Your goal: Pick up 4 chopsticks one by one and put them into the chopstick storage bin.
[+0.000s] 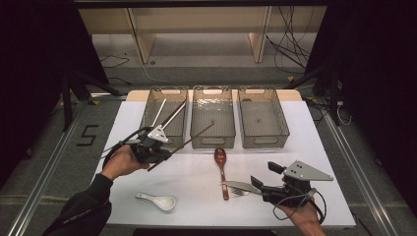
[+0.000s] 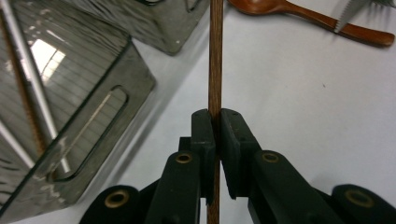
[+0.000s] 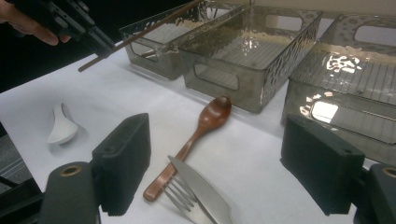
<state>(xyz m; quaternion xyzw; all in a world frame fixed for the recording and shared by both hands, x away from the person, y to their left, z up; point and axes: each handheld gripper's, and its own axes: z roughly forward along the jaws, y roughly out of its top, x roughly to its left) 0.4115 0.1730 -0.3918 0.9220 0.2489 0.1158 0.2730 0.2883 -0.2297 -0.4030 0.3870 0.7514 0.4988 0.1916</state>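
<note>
Dim room, one bright white table

The white table (image 1: 305, 162) sits on a grey floor (image 1: 44, 162) with metal rails (image 1: 46, 172) along both sides. Beyond its far edge there's a pale wooden shelf unit (image 1: 196, 29), loose black cables (image 1: 290, 49), and a "5" marking (image 1: 87, 135) on the floor by the left edge.

I see a matt, grainy wooden chopstick (image 2: 215, 56), a glossy brown wooden spoon (image 3: 205, 125), a shiny metal knife (image 3: 201, 191), a smooth white ceramic-looking spoon (image 1: 157, 200), and clear ribbed plastic bins (image 1: 213, 118).
</note>
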